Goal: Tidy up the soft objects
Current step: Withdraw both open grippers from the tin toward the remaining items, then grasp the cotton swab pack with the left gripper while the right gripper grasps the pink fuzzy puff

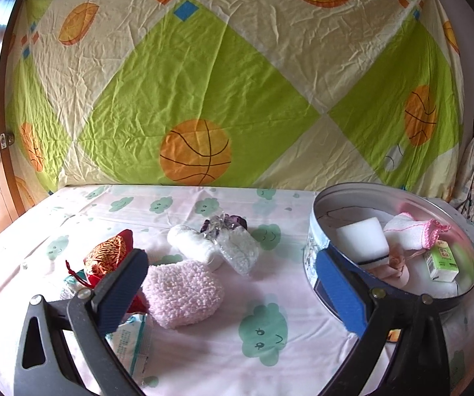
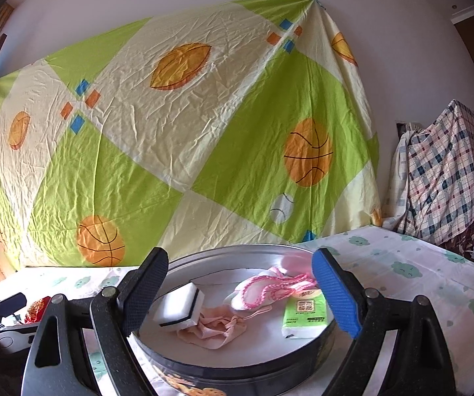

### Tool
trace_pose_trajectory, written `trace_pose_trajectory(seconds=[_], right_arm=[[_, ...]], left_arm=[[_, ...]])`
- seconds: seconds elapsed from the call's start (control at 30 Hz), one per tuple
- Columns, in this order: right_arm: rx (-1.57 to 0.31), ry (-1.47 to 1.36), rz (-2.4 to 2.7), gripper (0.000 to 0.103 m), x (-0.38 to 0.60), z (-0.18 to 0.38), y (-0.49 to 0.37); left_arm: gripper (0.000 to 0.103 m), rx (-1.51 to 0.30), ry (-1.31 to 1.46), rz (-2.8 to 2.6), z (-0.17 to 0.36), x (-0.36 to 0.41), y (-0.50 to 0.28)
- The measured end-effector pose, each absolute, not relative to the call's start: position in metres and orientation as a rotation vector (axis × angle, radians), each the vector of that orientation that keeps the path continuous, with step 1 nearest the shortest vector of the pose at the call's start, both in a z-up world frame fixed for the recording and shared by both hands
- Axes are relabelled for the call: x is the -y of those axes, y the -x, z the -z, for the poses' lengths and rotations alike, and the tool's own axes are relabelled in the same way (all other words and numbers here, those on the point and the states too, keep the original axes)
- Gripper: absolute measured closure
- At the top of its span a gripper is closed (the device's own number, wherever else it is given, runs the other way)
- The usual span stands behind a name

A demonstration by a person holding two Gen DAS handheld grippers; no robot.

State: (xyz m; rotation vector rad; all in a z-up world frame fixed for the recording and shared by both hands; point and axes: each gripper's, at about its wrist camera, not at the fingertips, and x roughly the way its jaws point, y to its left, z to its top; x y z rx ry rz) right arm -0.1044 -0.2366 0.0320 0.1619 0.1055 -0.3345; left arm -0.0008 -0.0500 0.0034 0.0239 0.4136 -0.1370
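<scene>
Two views split the scene between them. Through the left gripper, jaws spread wide and holding nothing, we see what the right view hides: a pink fluffy sock lying on the bed sheet between the fingers, a white fluffy roll and a clear crinkly packet just behind it, and a red-gold pouch beside the left finger. A wipes packet lies partly under that finger.

Our right gripper also stands open and empty, over the round tin. Inside the tin we see a white sponge, a peach cloth, a pink-edged sock and a green tissue pack.

Behind the bed hangs a basketball-print sheet; only the right view shows the plaid cloth heaped at the far right in full.
</scene>
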Motion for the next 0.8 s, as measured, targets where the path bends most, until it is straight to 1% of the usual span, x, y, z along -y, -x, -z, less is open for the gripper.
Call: trace_pose_trajectory(seconds=[0.5, 0.8], right_arm=[[-0.136, -0.148, 0.219, 0.012, 0.176, -0.029, 0.085], [-0.181, -0.144, 0.137, 0.012, 0.143, -0.026, 0.071]], left_arm=[[0.000, -0.426, 0.012, 0.090, 0.000, 0.007, -0.005], [0.000, -0.489, 0.083, 0.025, 0.008, -0.032, -0.015]])
